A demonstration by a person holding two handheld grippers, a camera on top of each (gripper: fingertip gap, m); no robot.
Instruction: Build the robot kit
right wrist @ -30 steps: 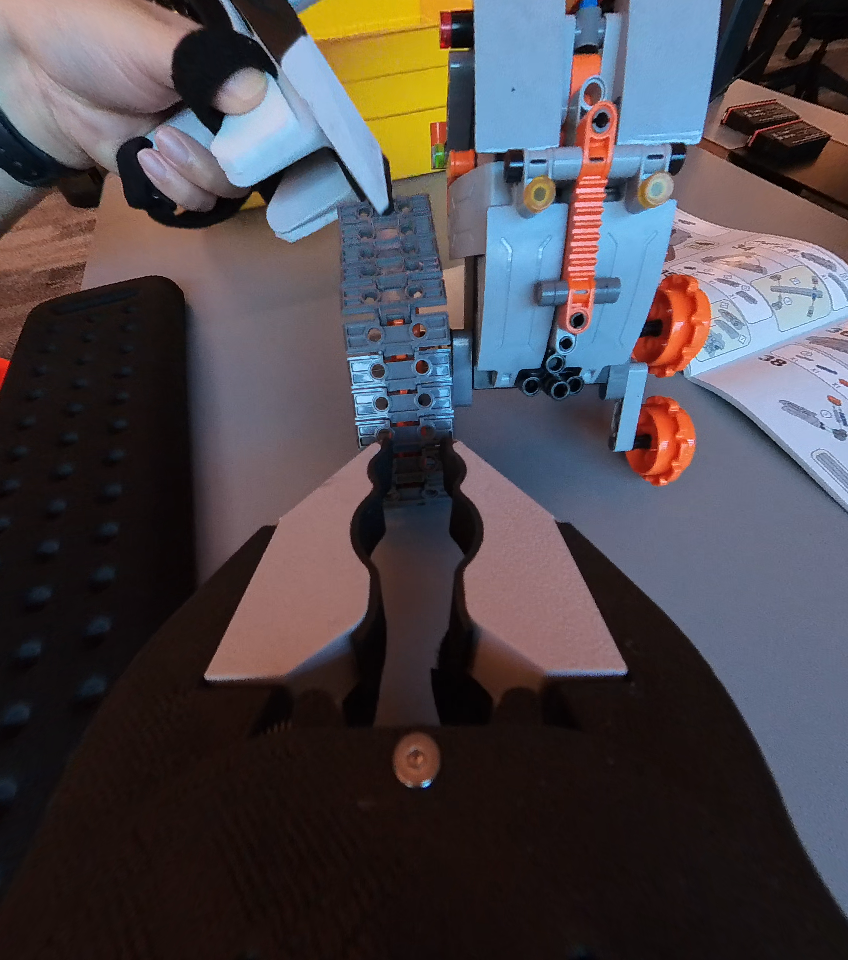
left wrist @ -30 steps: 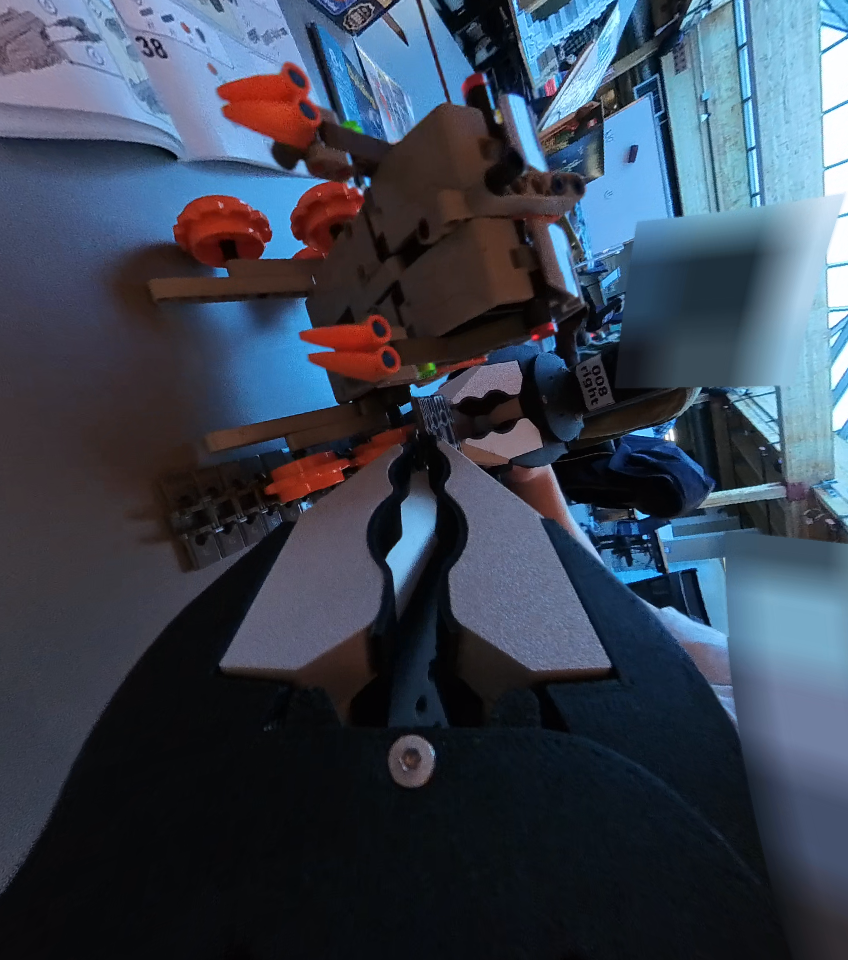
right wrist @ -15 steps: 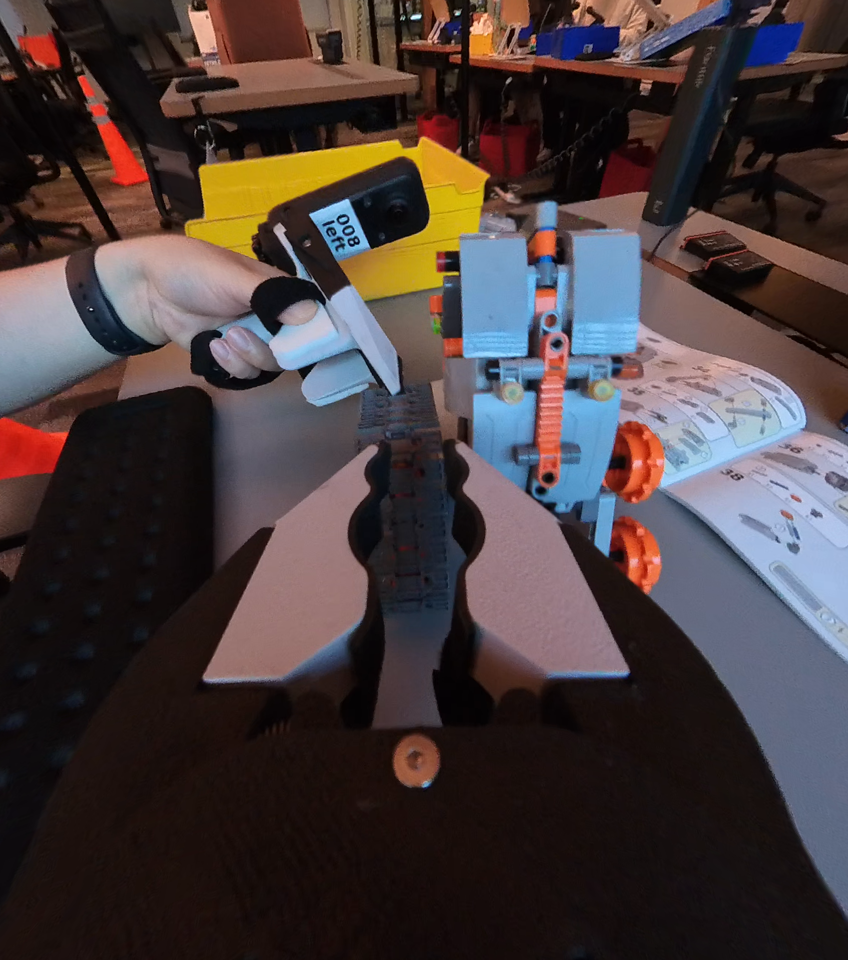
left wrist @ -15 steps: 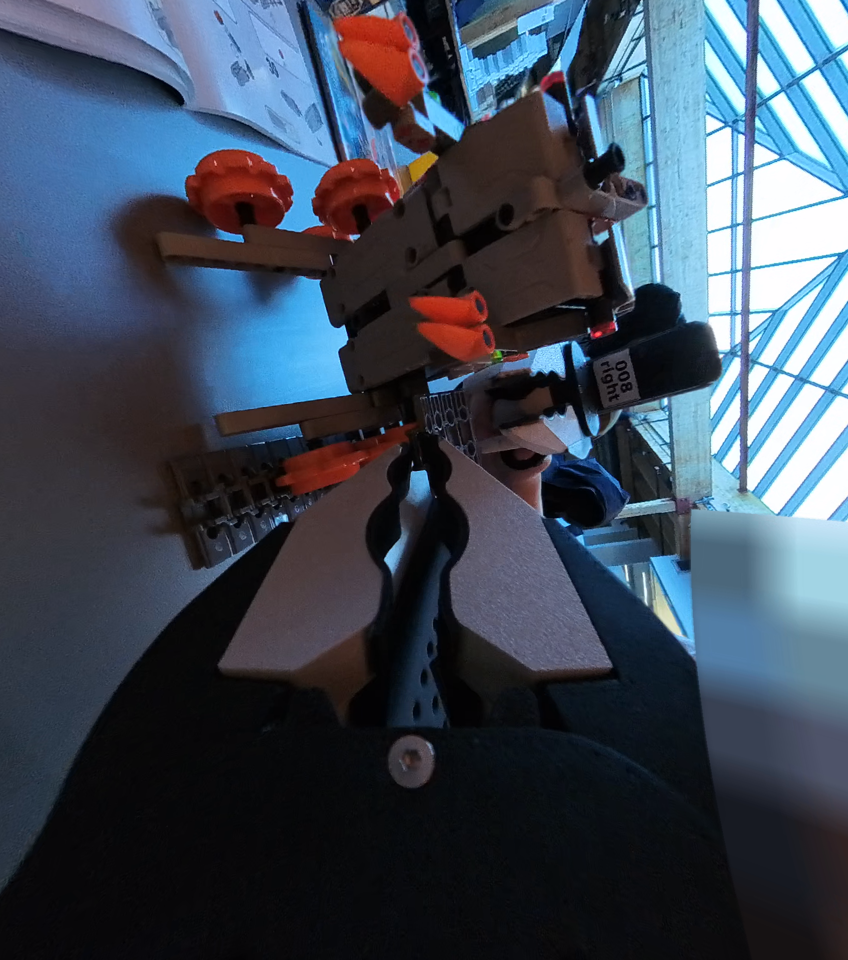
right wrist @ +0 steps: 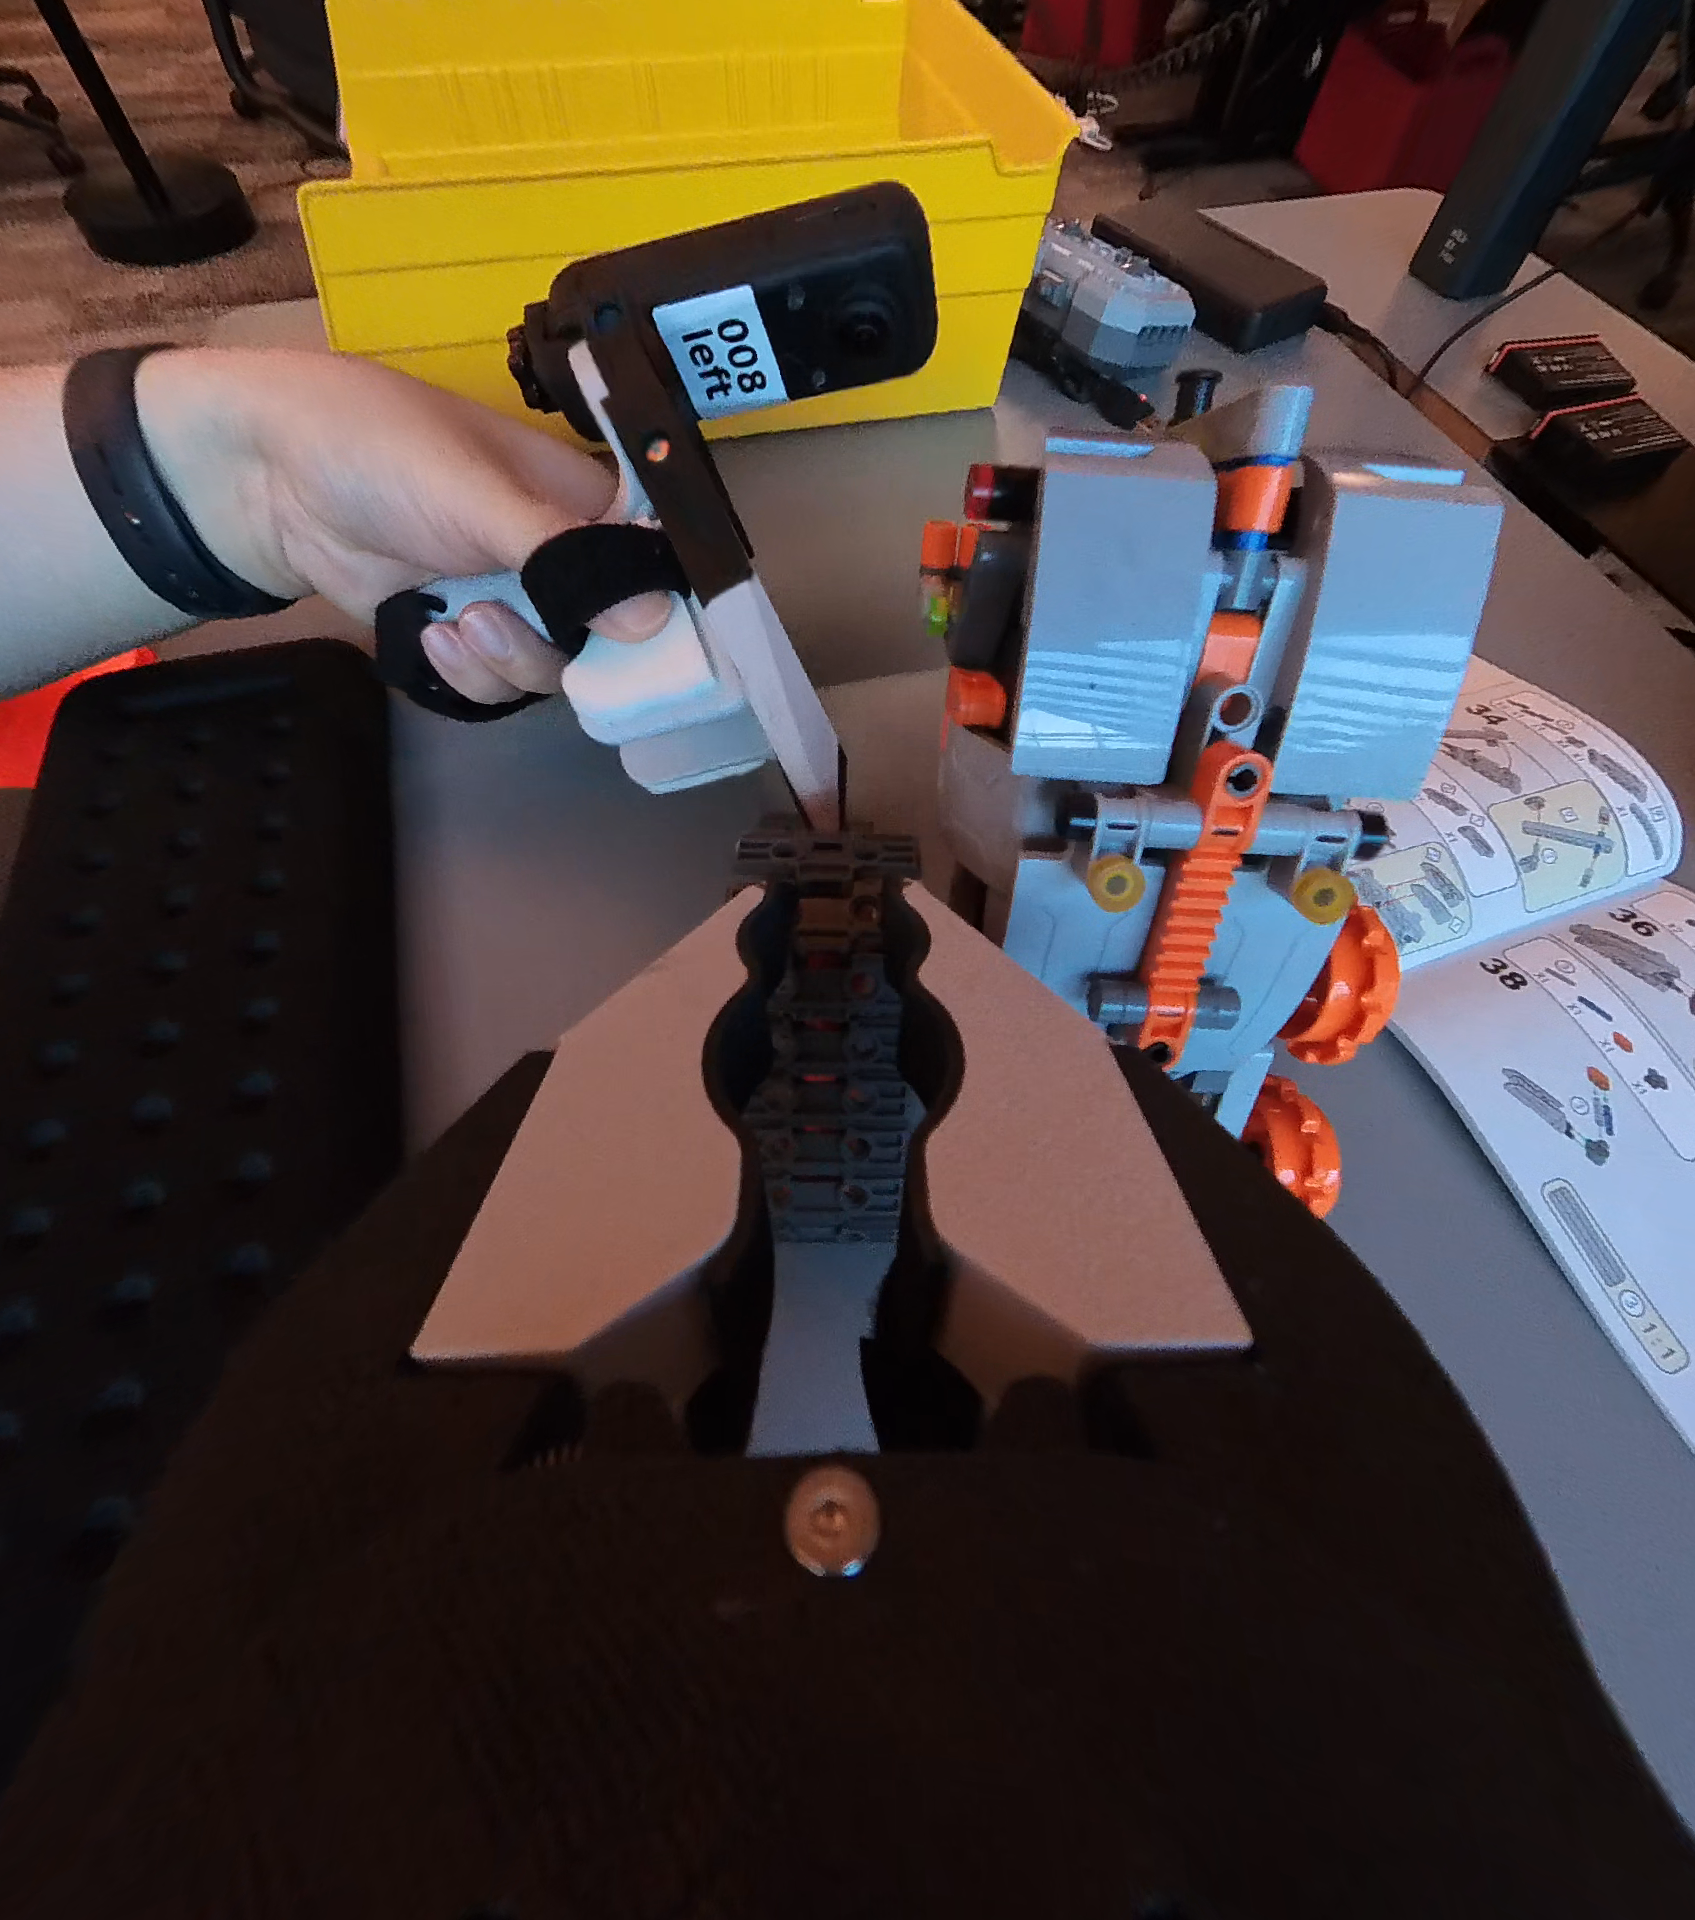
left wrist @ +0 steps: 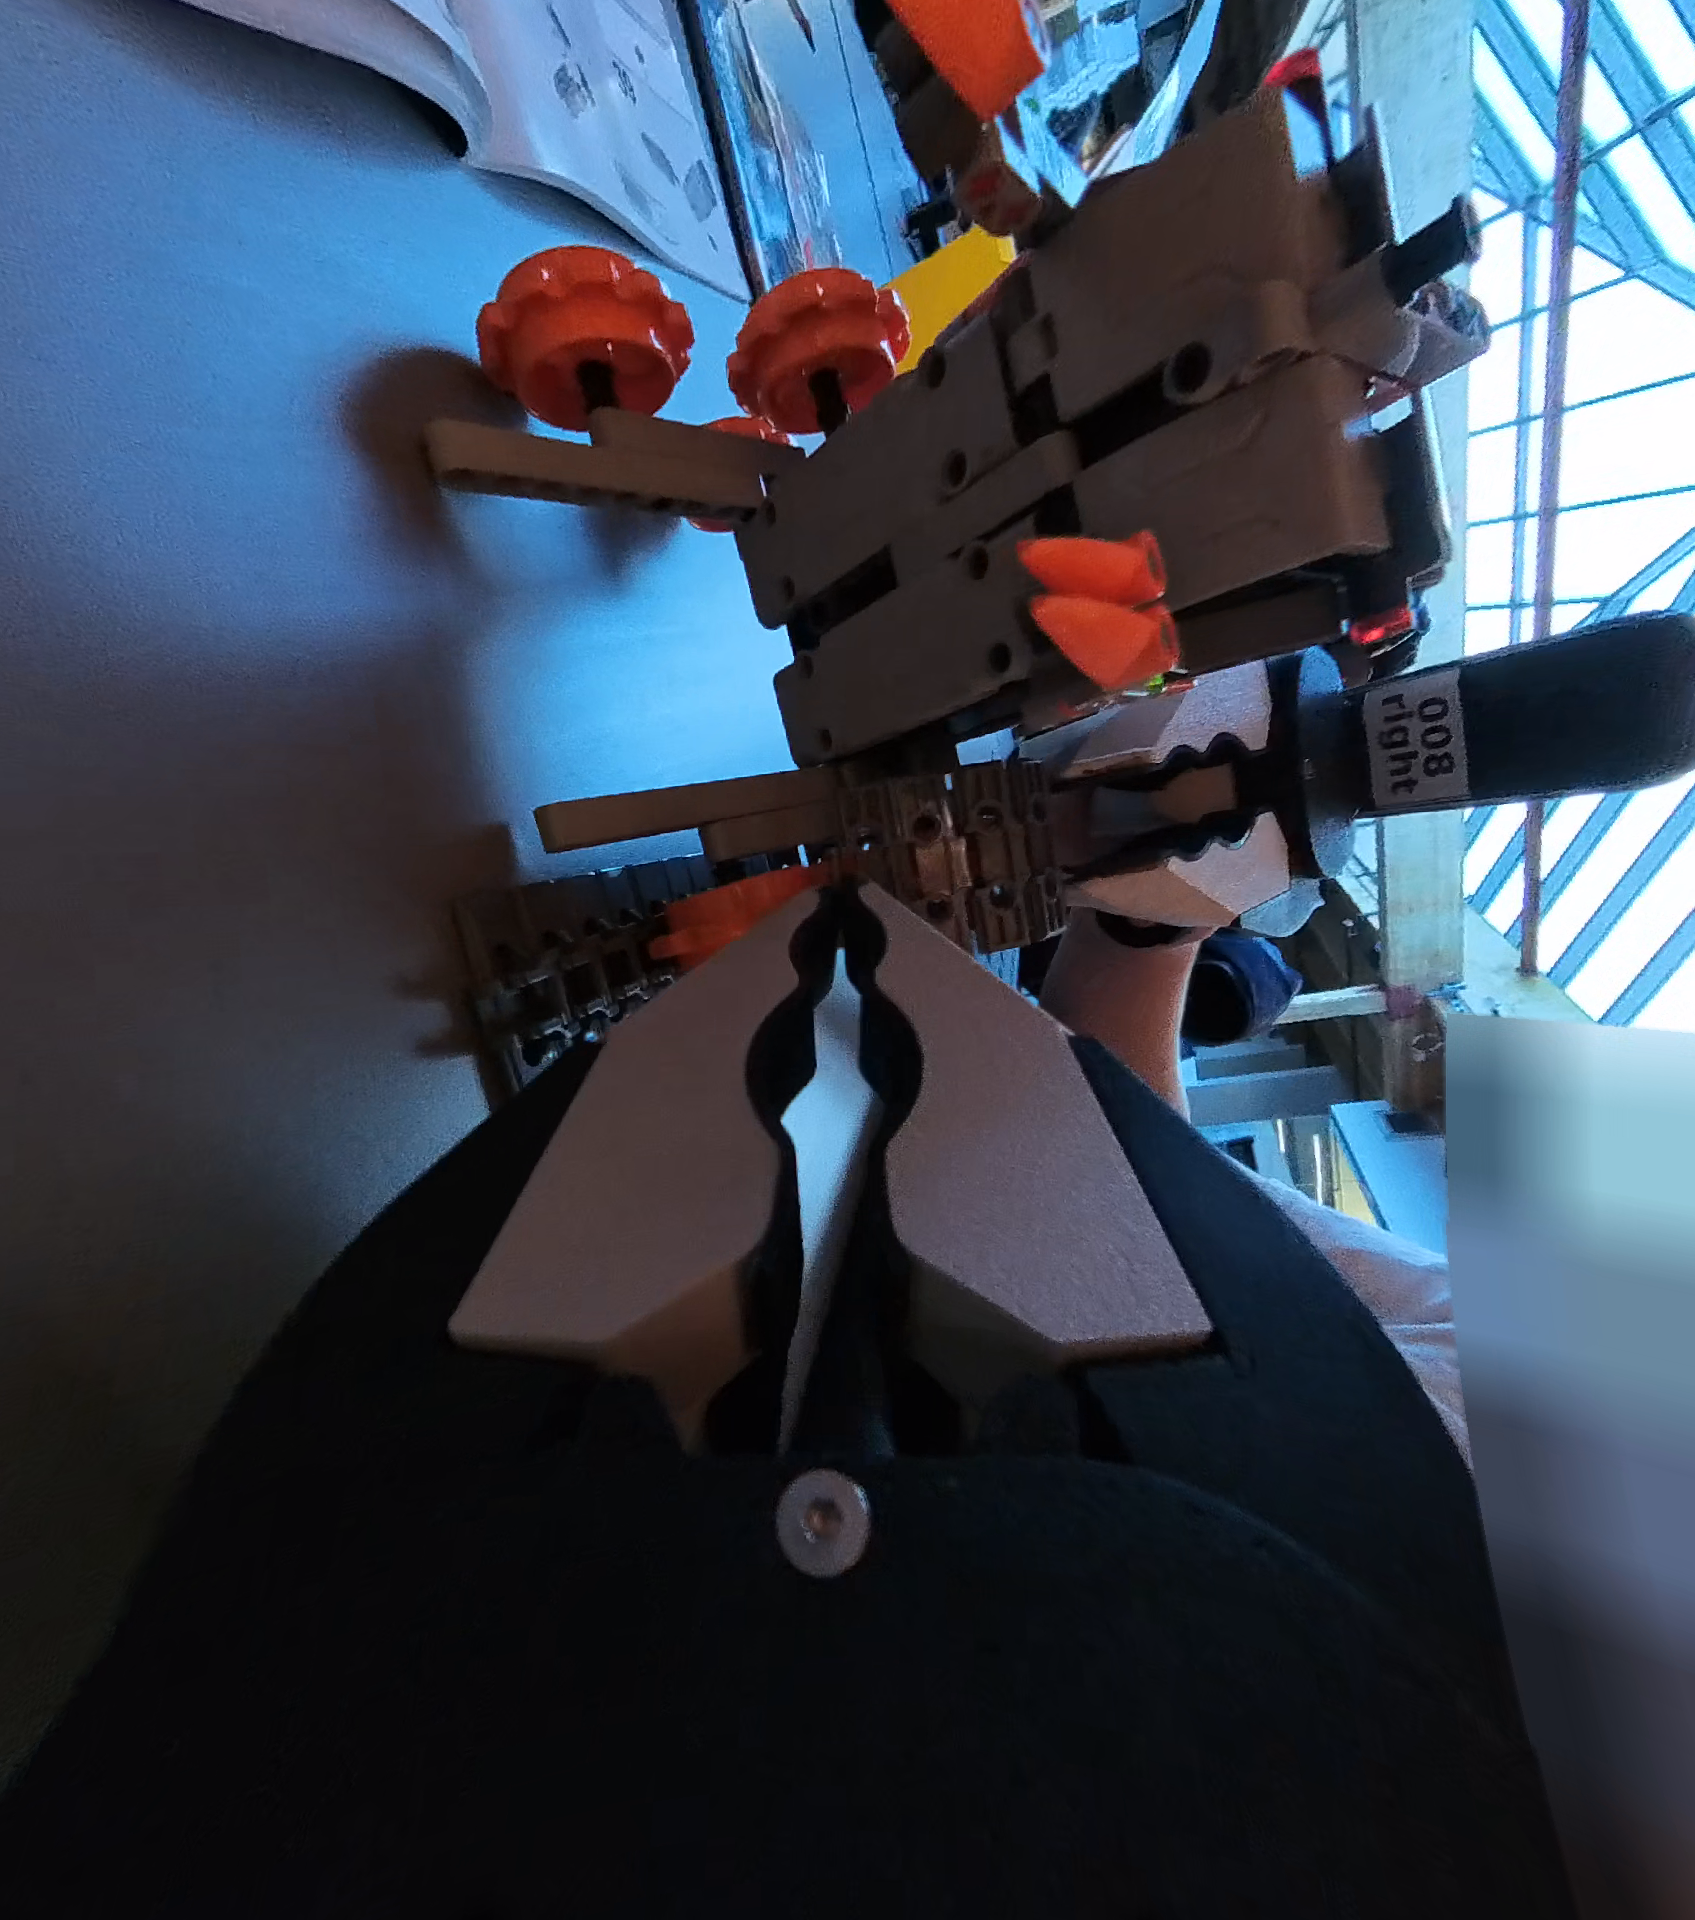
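track point(right wrist: 827, 1081) of dark grey links lies between right tool point(right wrist: 827, 883) fingers, pinched at its upper end. left tool point(right wrist: 817, 805) tips, nearly closed, nip same track from above. grey-orange brick model point(right wrist: 1186, 748) just right, standing on bench point(right wrist: 531, 831). instruction booklet point(right wrist: 1601, 1018) right; yellow bin point(right wrist: 677, 166) behind.

Black mount, pale grey fingers point(right wrist: 1082, 1174)

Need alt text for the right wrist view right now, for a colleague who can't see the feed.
The right gripper is shut on a dark grey track belt running up between its fingers, while the left gripper, held in a person's hand, pinches the belt's far end. A grey-and-orange brick model stands to the right, beside an open instruction booklet.
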